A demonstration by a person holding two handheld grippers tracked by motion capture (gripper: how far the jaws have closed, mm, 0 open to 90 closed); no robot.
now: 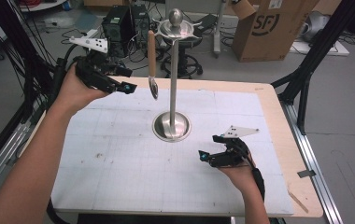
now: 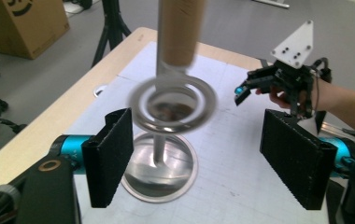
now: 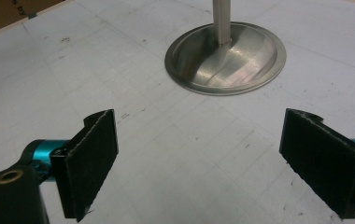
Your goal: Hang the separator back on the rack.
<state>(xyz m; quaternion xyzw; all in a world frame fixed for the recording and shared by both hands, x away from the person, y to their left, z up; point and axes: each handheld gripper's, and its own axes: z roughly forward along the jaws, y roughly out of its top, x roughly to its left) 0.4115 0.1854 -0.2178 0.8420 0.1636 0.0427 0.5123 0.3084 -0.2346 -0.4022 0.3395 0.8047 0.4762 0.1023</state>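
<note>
Left hand-held gripper (image 1: 128,87) (jaws apart, gripping nothing) is raised level beside the hanging wooden-handled utensil (image 1: 152,65).

The high view looks forward and down over the white gridded table (image 1: 119,158). Both gripper views sit low and close, sharing the round steel stand base (image 3: 225,58).

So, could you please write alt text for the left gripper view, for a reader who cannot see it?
A blurred utensil with a wooden handle and a ringed metal head hangs free beside the steel stand, between and beyond the open black jaws of the left gripper. The right gripper, in a hand, sits farther off over the white gridded table.
</note>
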